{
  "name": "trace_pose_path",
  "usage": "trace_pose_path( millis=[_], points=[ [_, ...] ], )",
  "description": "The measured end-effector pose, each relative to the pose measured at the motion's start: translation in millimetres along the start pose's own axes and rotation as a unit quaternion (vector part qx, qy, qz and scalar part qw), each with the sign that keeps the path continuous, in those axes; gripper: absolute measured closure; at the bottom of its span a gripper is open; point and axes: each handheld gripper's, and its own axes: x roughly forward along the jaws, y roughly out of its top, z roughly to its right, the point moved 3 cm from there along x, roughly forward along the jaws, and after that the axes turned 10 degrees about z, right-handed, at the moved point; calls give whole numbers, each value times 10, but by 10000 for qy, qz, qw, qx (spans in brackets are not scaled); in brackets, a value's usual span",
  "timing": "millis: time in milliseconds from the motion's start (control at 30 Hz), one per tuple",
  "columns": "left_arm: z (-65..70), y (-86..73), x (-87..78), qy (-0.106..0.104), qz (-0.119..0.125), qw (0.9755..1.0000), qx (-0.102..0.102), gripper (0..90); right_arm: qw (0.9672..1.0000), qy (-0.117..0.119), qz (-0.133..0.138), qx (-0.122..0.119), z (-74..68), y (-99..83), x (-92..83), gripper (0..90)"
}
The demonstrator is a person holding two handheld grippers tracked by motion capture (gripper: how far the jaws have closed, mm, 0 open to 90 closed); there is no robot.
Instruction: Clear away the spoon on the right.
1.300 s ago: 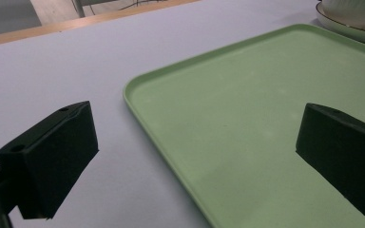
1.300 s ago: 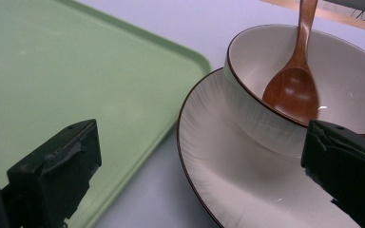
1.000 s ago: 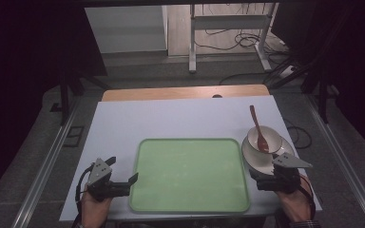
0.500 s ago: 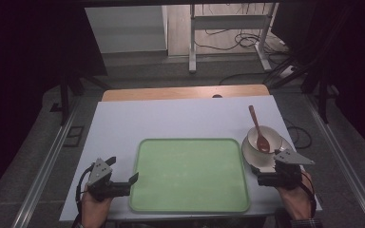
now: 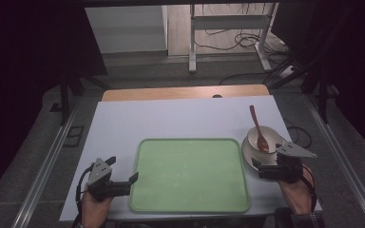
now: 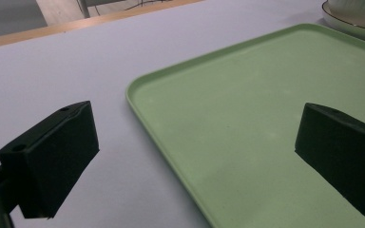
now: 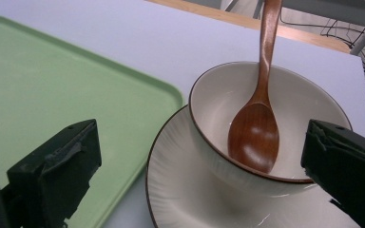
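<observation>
A pale green tray (image 5: pixel 190 175) lies flat at the front middle of the white table. To its right, a white bowl (image 5: pixel 266 135) sits on a white plate (image 5: pixel 248 154), and a wooden spoon (image 5: pixel 256 128) leans in the bowl. My left gripper (image 5: pixel 122 169) is open at the tray's left edge. Its jaws straddle the tray rim (image 6: pixel 138 95) without touching it. My right gripper (image 5: pixel 272 161) is open just in front of the plate. In the right gripper view the bowl (image 7: pixel 218 104), spoon (image 7: pixel 254 128) and plate (image 7: pixel 180 190) lie between its open jaws, which hold nothing.
The white table top (image 5: pixel 171 118) runs back to a wooden strip (image 5: pixel 185 92). Metal rails flank the table on both sides. Behind it are a dark floor with cables and a metal stand (image 5: pixel 192 42).
The right gripper has edged slightly forward towards the plate and bowl. The left gripper, the tray and the dishes have stayed in place.
</observation>
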Motion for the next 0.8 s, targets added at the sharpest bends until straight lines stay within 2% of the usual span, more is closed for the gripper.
trace_pose_path(
  millis=[267, 667, 800],
  points=[
    [1, -5, 5, 20, -6, 10000, 17, 3, 9999, 0, -33, 103, 59, 48, 52, 0],
    [7, -5, 5, 59, -8, 10000, 66, 2, 10000, -7, -83, 38, 129, 170, 148, 5],
    [6, -5, 5, 57, -12, 10000, 71, 2, 9998, 19, -148, 105, 162, 219, 195, 4]
  ],
)
